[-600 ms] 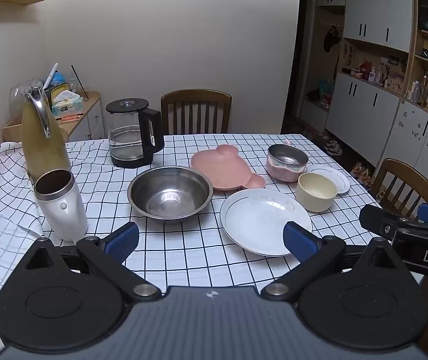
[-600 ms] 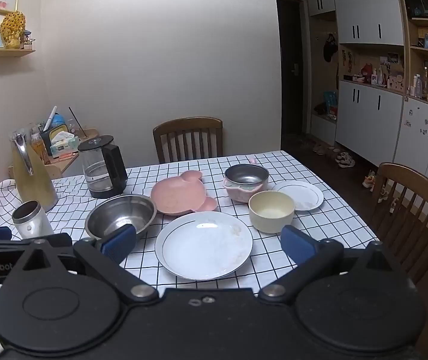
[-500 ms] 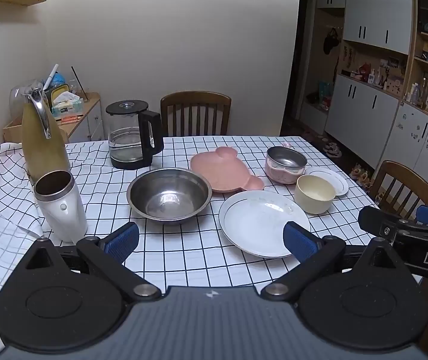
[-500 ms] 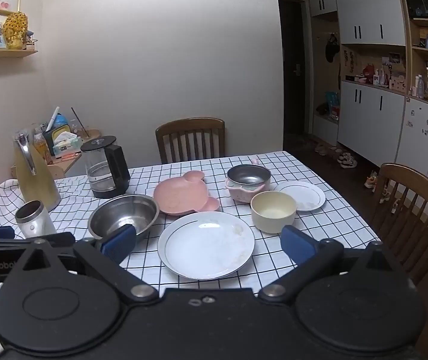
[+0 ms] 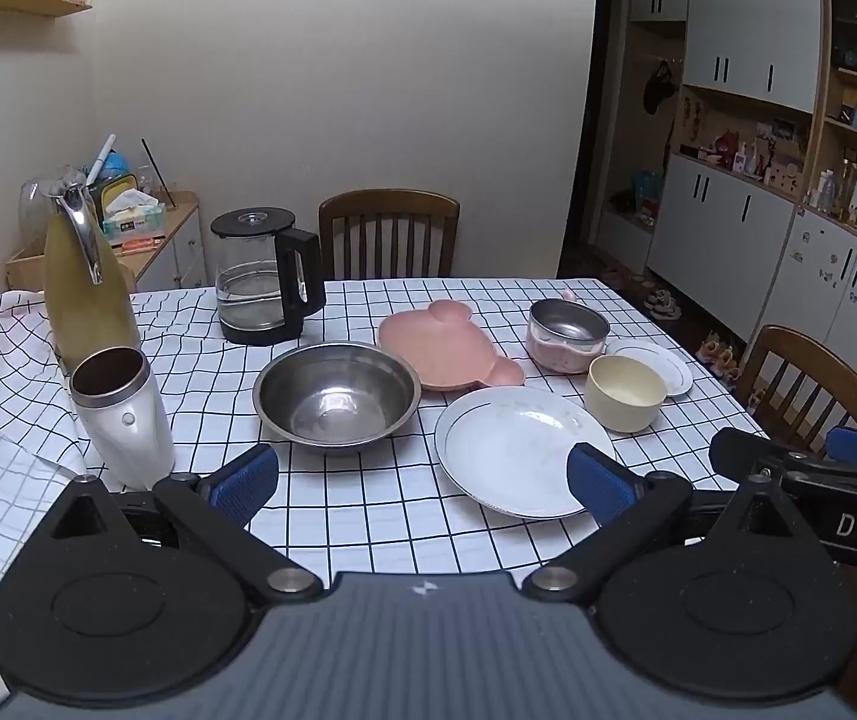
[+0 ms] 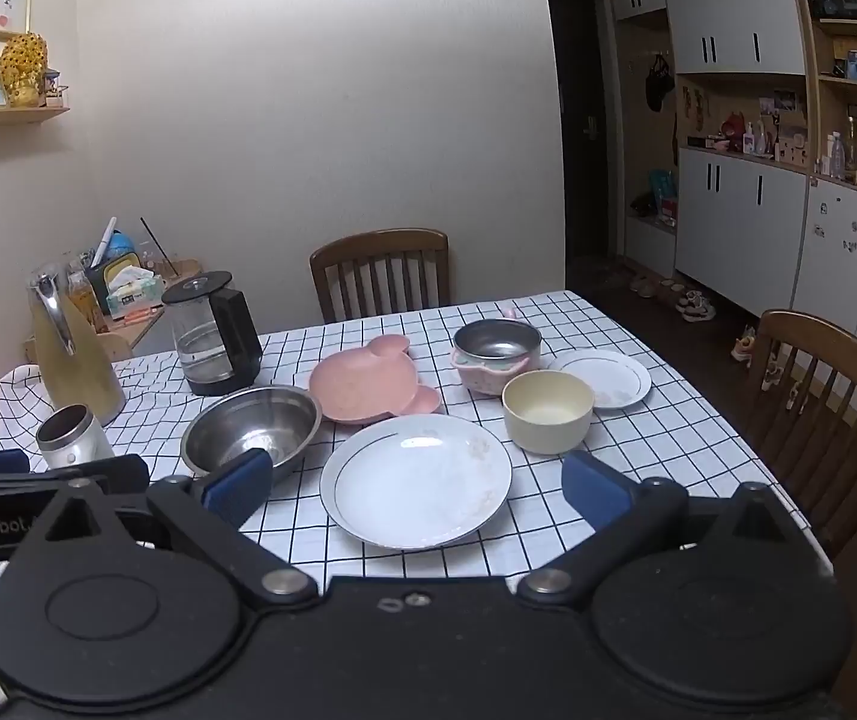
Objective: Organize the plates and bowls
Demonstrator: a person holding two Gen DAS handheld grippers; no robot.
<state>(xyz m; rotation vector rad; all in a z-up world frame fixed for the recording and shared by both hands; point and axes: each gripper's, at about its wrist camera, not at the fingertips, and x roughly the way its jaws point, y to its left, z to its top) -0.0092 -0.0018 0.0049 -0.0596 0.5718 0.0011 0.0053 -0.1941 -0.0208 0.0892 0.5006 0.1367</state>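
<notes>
White-glazed, the large round plate (image 6: 416, 480) lies at the near edge of the checked-cloth counter (image 6: 638, 438), just beside the steel bowl (image 6: 251, 429). Both the left tool (image 5: 422, 477) and right tool (image 6: 419, 483) are held spread wide, empty; the rim should be approached low and pinched squarely.

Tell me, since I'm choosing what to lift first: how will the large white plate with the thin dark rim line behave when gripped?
The large white plate looks glazed, so probably slippery between the jaws. It lies flat on the checked tablecloth, so its low rim is likely hard to get under. It seems ceramic: likely stiff, fairly heavy, breakable.
</notes>
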